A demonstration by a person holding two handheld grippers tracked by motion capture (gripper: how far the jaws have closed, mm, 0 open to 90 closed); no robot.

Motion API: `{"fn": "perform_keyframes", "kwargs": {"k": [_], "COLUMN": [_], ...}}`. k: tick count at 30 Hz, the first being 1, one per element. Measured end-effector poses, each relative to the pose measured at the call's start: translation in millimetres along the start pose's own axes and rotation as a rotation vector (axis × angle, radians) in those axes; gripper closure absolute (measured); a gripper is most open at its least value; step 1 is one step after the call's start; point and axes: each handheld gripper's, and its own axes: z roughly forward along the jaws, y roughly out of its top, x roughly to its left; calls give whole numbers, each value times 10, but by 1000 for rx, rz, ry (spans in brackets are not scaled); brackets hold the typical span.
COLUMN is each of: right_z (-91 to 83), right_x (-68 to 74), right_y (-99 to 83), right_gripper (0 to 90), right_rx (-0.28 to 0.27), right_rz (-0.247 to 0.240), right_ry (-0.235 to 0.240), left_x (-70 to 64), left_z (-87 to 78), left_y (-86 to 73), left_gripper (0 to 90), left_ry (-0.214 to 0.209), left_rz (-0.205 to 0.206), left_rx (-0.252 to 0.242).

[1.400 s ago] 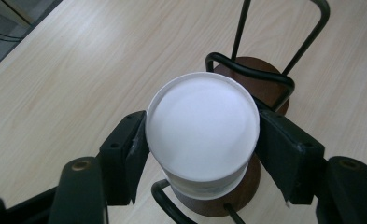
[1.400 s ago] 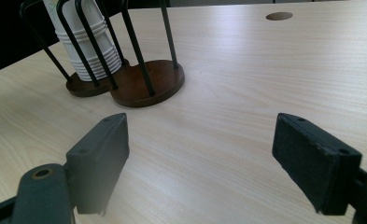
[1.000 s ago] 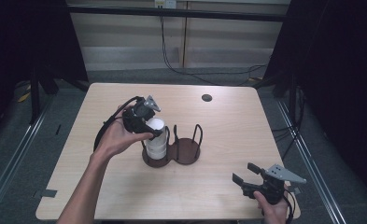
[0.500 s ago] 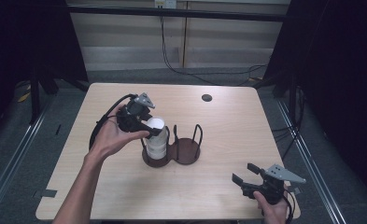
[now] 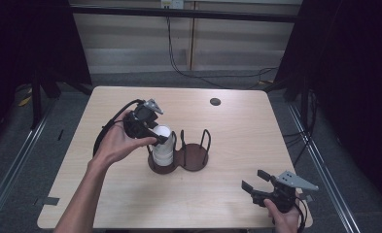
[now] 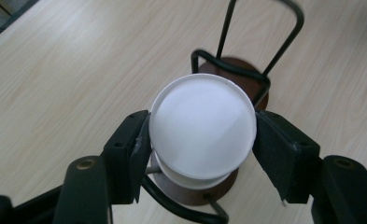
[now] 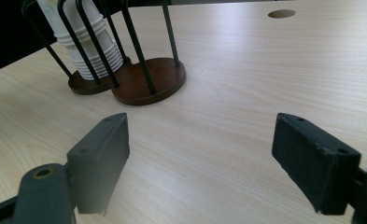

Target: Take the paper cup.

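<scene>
A stack of white paper cups stands upside down in the left ring of a dark wire holder with two round brown bases. My left gripper reaches in from the left, shut on the top cup, one pad touching each side of it. Just under it shows the rim of the cup below. The holder's right ring holds nothing. My right gripper rests open near the table's front right corner, jaws wide apart over bare wood. From there I see the cups and holder ahead on the left.
The light wooden table has a small dark round hole near its far edge. A black cable loops from the left gripper over the table. Dark curtains and floor rails surround the table.
The left gripper has stayed on the top cup, shifting only slightly. The right gripper has not moved.
</scene>
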Motion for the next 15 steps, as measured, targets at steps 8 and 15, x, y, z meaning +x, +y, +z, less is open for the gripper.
{"fn": "perform_keyframes", "kwargs": {"k": [8, 15], "right_z": [4, 1], "right_x": [-1, -8], "right_y": [0, 0], "right_gripper": [188, 189], "right_rx": [1, -2], "right_rz": [2, 3], "right_ry": [-2, -1], "left_x": [-23, 33], "left_z": [-114, -169], "left_y": [-11, -37], "left_gripper": [377, 379], "left_ry": [20, -2], "left_rz": [12, -4], "left_rx": [-14, -31]}}
